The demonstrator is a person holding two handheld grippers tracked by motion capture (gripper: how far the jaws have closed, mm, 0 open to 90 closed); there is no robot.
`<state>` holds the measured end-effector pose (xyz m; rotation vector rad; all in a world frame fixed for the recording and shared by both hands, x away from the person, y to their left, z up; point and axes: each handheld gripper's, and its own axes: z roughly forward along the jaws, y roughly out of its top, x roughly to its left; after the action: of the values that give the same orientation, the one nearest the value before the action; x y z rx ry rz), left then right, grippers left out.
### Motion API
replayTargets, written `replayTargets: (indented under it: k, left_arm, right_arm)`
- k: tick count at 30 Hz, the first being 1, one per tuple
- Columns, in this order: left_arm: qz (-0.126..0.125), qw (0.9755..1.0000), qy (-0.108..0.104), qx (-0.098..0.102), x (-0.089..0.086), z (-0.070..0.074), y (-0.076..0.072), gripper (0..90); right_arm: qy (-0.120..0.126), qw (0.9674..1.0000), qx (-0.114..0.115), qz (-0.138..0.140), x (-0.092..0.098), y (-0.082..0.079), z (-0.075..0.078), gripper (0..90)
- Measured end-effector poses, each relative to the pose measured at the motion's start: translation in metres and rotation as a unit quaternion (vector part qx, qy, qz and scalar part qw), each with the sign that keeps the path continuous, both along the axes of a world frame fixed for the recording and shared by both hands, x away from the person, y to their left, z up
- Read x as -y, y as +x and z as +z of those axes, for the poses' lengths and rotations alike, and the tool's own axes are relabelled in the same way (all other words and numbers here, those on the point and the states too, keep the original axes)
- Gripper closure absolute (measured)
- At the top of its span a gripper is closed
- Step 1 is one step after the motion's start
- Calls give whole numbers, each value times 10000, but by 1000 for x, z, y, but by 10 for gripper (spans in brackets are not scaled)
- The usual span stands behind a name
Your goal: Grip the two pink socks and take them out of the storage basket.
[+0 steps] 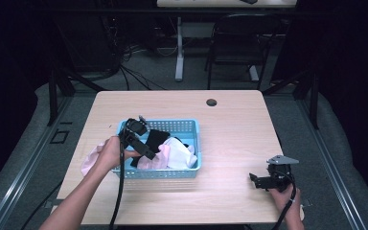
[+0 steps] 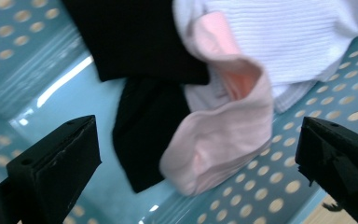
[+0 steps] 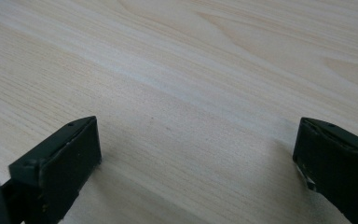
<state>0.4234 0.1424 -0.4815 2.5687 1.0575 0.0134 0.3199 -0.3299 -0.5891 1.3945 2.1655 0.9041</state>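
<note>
Wood table (image 1: 230,124): left gripper (image 2: 198,154) jaws wide over pink sock (image 2: 223,140) in blue basket (image 1: 196,139); right gripper (image 3: 198,154) wide, empty.

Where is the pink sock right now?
High view: the pink sock lies in the blue basket left of the table's centre, near its front wall, beside a black sock and a white sock.

We note a blue perforated basket (image 1: 191,128) holding crumpled clothes: a black piece (image 2: 140,42) at its back, white ribbed cloth (image 2: 289,37) right, and a pink piece (image 2: 219,140) at its front.
</note>
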Motion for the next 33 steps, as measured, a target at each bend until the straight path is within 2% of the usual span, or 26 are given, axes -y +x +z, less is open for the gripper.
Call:
replayTargets:
  k: [2, 4, 11, 14, 18, 27, 29, 33]
  left_arm:
    - [-129, 9998, 129, -65, 9, -4, -2, 1]
    - [-197, 9996, 173, -107, 16, -8, -2, 1]
    - [-200, 9996, 148, -143, 30, -19, 1, 14]
    - [-216, 9995, 150, -154, 33, -23, 1, 104]
    - [-199, 9996, 192, -104, 37, -26, 1, 303]
    - [-309, 9992, 166, -169, 36, -28, -1, 646]
    - [-429, 9987, 112, -266, 35, -30, -2, 695]
    - [-436, 9986, 120, -267, 32, -31, -2, 786]
  right_arm:
    - [-3, 10000, 7, -15, 0, 0, 0, 4]
    - [-1, 10000, 11, -12, 0, 0, 0, 4]
    - [0, 10000, 2, 1, 0, 0, 0, 4]
    - [-1, 10000, 4, 1, 0, 0, 0, 4]
    - [-1, 10000, 4, 2, 0, 0, 0, 4]
    - [1, 10000, 6, -2, 0, 0, 0, 4]
    - [-1, 10000, 5, -1, 0, 0, 0, 4]
    - [-1, 10000, 6, -2, 0, 0, 0, 4]
